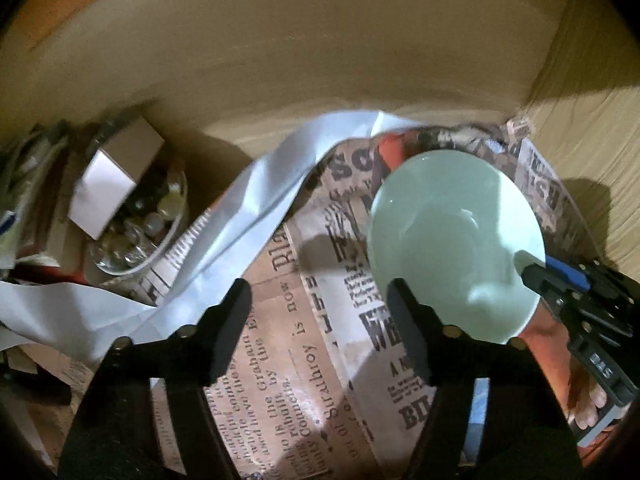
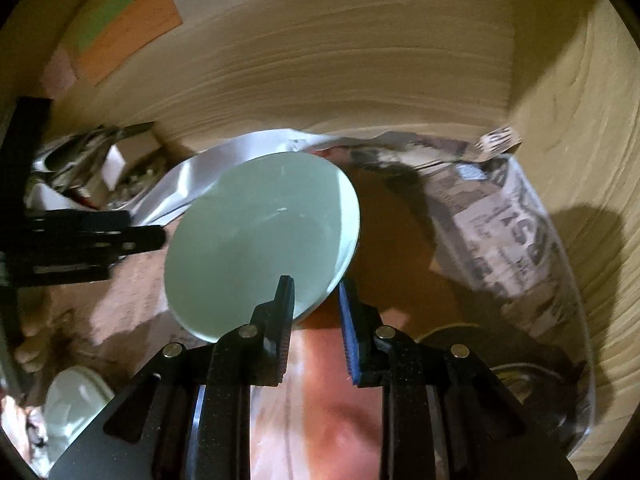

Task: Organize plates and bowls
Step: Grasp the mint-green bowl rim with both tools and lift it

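A pale green bowl [image 1: 452, 240] hangs tilted above crumpled newspaper [image 1: 280, 352] inside a cardboard box. My right gripper [image 2: 316, 304] is shut on the bowl's [image 2: 256, 244] near rim, one pad inside and the blue pad outside. The left wrist view shows the right gripper [image 1: 536, 276] clamped on the bowl's right edge. My left gripper [image 1: 318, 304] stands open with only newspaper between its fingers. Its right finger [image 1: 404, 312] is at the bowl's left rim; whether it touches is unclear. From the right wrist view, the left gripper [image 2: 152, 236] sits just left of the bowl.
Cardboard box walls [image 1: 320, 60] close in behind and to the right. A glass dish of pebbles [image 1: 140, 236] with a small carton [image 1: 116, 176] on it stands at the left. White paper [image 1: 240, 208] drapes over the newspaper. Another pale bowl [image 2: 76, 400] lies low at left.
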Demonstrator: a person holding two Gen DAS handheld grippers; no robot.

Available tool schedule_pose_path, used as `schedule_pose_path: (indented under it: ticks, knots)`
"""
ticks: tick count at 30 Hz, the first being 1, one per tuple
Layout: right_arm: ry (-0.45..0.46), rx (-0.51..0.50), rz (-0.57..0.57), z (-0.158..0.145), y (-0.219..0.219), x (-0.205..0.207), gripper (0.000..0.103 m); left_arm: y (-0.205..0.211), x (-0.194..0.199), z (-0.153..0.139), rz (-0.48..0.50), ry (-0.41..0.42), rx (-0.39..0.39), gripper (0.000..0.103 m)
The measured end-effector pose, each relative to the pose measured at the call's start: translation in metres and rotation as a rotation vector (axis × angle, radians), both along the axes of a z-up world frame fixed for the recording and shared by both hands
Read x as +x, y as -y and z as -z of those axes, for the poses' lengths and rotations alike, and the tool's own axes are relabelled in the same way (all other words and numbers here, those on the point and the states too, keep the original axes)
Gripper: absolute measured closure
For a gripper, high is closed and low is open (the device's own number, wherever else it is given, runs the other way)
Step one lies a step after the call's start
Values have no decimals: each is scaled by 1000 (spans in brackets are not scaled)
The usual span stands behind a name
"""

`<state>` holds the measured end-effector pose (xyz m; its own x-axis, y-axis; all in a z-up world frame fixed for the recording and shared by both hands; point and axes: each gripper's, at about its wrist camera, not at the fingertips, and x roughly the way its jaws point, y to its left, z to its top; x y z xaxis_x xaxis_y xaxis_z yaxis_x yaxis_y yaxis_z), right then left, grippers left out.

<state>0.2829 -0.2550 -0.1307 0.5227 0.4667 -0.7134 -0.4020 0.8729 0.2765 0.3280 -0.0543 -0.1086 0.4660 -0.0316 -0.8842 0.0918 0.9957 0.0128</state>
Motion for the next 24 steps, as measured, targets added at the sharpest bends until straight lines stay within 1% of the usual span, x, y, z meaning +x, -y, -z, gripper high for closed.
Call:
schedule_pose_path:
  ticks: [2,4,7,9,11,12,14,15,16,17,19,22,24]
  knots:
    - [-2,8,-18,0,-1,-1,83,2,3,5,12,-16,-4,47]
    - [8,-11,-23,0,-2,-5,83,6,5,8,25,-23,0,51]
    - [-3,-24,-13,3,-5,3,80,13,9,10,39,-19,10,53]
    - [-4,-30,6,5,-8,8,80,17,11,10,52,-8,20,56]
    - [-7,-36,21,6,-8,13,80,21,13,11,75,-9,21,67]
    - [-8,-40,32,6,-9,15,80,24,14,12,87,-13,23,69]
    - [-14,-41,45,8,-6,19,80,29,16,15,109,-16,27,80]
    - [-20,-38,51,10,-6,22,80,32,17,16,119,-17,28,83]
    - [-32,-24,59,13,-5,26,80,33,16,16,129,-19,24,90]
    - [-38,-19,64,15,-6,28,80,35,16,15,132,-17,27,90]
    - [-54,-13,62,19,-7,30,85,39,13,12,144,5,46,91]
    - [-44,-32,74,19,-8,27,86,46,8,10,167,31,91,91]
    - [-40,-32,79,17,-8,24,86,46,5,10,169,27,94,91]
